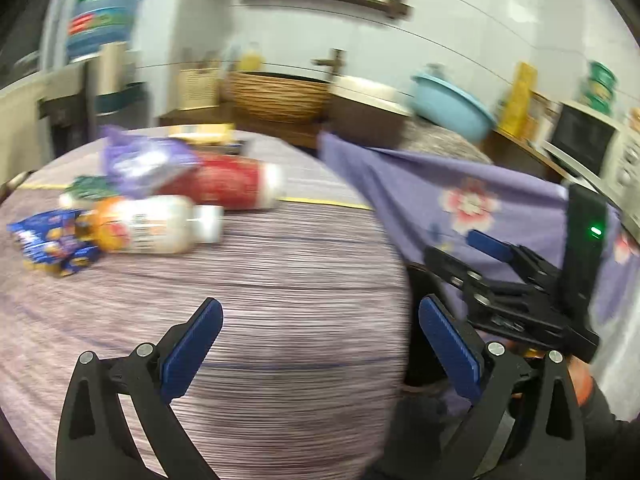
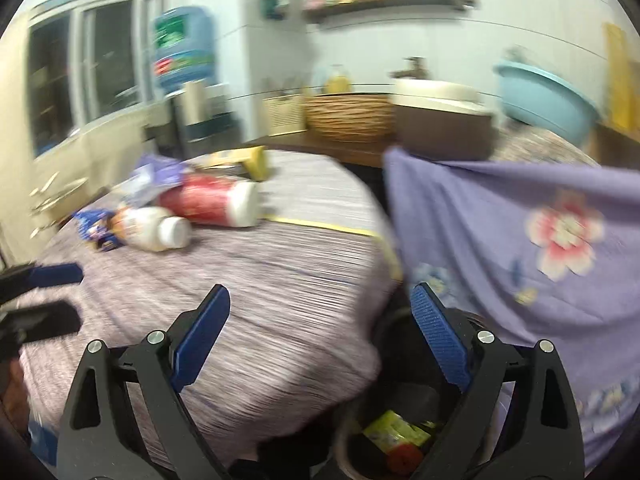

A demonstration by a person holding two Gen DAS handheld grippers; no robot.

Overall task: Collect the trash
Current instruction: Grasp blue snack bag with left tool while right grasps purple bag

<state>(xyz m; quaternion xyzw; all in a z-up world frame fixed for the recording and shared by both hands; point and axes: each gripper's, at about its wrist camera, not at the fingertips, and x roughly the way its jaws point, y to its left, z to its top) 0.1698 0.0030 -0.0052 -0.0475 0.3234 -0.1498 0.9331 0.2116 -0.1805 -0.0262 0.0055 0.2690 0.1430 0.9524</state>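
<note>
A: Purple striped cloth covers the surface [image 1: 280,280], and the trash sits bunched at its far left, probably because that's where it was dropped. Leftmost is a blue wrapper [image 1: 52,244], then a pale bottle [image 1: 156,224] on its side, touching it.

B: And behind those?

A: A red can [image 1: 236,182] lying flat, with a purple packet [image 1: 148,160] draped over its end. A yellow box [image 2: 244,158] lies further back.

B: Any labels?

A: Everything's motion-blurred; no brand or writing can be read.

B: The grippers?

A: The left gripper [image 1: 320,352] is spread wide and empty, well short of the pile. The right gripper [image 2: 320,340] is also spread and empty, hanging over the surface edge above a dark bin [image 2: 352,436] that holds green and red scraps, so that's likely where trash goes. A floral cloth [image 2: 520,220] hangs to the right.
</note>
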